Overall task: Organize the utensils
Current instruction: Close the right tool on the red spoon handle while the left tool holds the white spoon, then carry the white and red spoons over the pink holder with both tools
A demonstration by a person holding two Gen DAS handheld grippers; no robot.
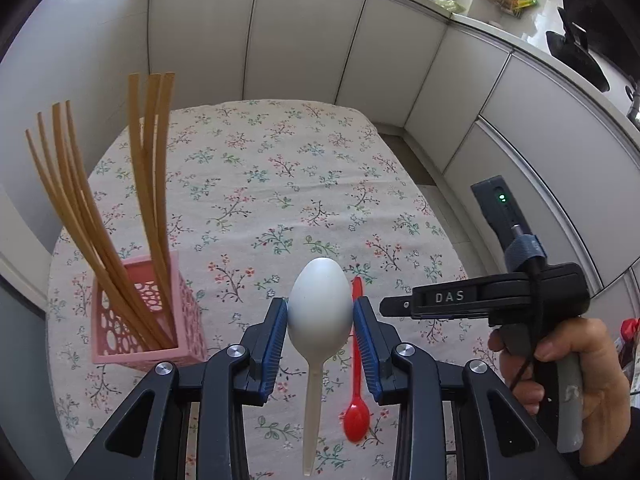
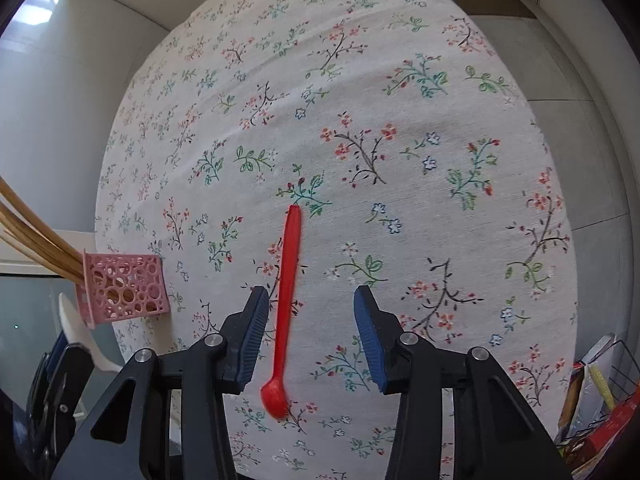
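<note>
My left gripper (image 1: 320, 312) is shut on the bowl of a white plastic spoon (image 1: 318, 312), which hangs handle-down above the floral tablecloth (image 1: 280, 184). A pink perforated holder (image 1: 140, 316) with several wooden chopsticks (image 1: 92, 216) stands to its left. A red spoon (image 2: 286, 304) lies flat on the cloth, bowl toward me. My right gripper (image 2: 308, 312) hovers over the red spoon with its jaws apart; the handle lies between the blue pads, close to the left one, with no contact. In the left wrist view the right gripper (image 1: 400, 304) shows side-on, held by a hand (image 1: 560, 364).
The pink holder (image 2: 124, 288) sits at the table's left edge. White cabinet doors (image 1: 312, 32) curve behind the table. A wire basket (image 2: 600, 400) with packets stands at the lower right. The cloth (image 2: 400, 160) beyond the red spoon is bare.
</note>
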